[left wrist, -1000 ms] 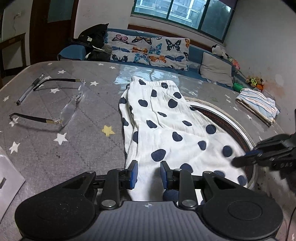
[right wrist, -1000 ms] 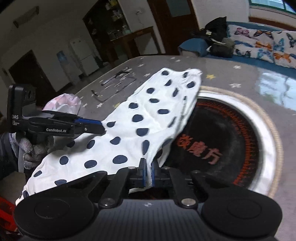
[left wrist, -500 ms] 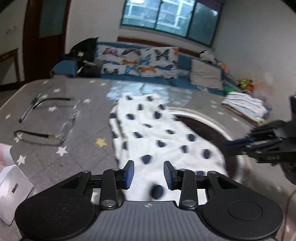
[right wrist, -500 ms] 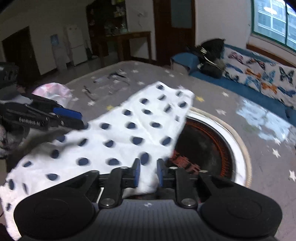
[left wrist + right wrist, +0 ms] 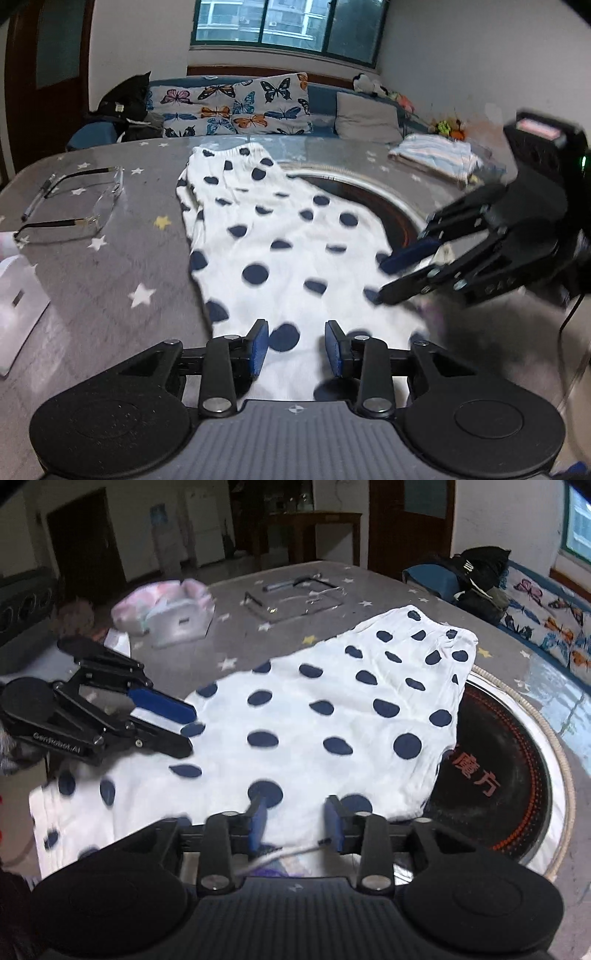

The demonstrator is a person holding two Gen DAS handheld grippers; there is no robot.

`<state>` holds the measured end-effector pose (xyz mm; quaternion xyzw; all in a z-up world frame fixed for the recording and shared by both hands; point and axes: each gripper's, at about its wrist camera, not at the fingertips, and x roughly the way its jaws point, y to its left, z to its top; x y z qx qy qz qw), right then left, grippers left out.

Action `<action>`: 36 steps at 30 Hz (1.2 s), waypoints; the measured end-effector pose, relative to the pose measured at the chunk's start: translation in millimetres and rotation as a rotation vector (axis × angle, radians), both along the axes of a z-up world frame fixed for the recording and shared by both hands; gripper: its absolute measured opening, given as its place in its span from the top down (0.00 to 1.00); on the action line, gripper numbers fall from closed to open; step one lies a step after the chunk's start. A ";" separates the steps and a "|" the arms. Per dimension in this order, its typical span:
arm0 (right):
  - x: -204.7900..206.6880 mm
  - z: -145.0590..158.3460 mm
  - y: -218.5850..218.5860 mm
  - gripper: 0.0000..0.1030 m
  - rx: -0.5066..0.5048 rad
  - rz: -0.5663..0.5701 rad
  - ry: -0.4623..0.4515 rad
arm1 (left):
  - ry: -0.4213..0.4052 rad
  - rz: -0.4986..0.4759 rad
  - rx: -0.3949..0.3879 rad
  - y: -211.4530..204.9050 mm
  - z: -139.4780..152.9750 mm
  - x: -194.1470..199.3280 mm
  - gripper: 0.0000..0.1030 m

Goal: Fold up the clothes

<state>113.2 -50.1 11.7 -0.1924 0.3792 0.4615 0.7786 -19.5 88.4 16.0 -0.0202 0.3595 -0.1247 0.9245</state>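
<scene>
The grey star-print table (image 5: 110,266) fills both views. Set into it is a round dark plate with a pale rim (image 5: 517,760), carrying red characters.

The white garment with dark blue dots (image 5: 280,251) lies spread flat on the table, one long side draped over the round plate's edge, the other on the grey cloth. Its gathered waistband end points toward the butterfly-print cushions (image 5: 236,107) beyond the table; its wider end lies nearest the two grippers.

A folded striped cloth (image 5: 436,157) sits on the table past the far side of the round plate. A white box (image 5: 177,622) rests well away from the plate, with a pinkish bundle (image 5: 162,596) touching it.

The left gripper (image 5: 295,345) hovers at the garment's near end, its jaws apart and holding nothing. The right gripper (image 5: 295,821) is over the same end, closer to the plate, its jaws likewise apart and empty.

A pair of glasses (image 5: 74,206) lies on the table beside the garment, on the side away from the plate.
</scene>
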 end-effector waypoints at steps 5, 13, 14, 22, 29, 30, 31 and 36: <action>-14.9 16.3 0.7 0.64 0.029 0.019 -0.032 | -0.022 0.023 -0.011 5.5 2.0 -9.7 0.65; -52.0 26.1 25.2 0.64 0.084 0.137 -0.023 | -0.066 0.013 -0.040 4.4 9.8 -27.1 0.68; -56.0 23.6 29.1 0.64 0.080 0.151 -0.019 | -0.061 0.013 -0.039 4.6 7.2 -28.1 0.68; -79.3 2.1 38.6 0.64 -0.010 0.194 -0.057 | -0.055 0.022 -0.048 7.7 -2.0 -36.8 0.70; -89.1 22.1 33.1 0.64 0.040 0.203 -0.081 | -0.107 0.012 -0.072 4.5 13.9 -61.6 0.70; -90.8 20.8 34.5 0.64 0.042 0.213 -0.071 | -0.105 0.011 -0.078 3.8 13.1 -65.1 0.70; -92.2 18.3 35.6 0.64 0.038 0.219 -0.064 | -0.100 0.011 -0.075 2.6 10.8 -67.9 0.70; -97.3 4.5 40.0 0.64 0.010 0.228 -0.034 | -0.072 0.020 -0.055 -2.5 -1.9 -75.8 0.70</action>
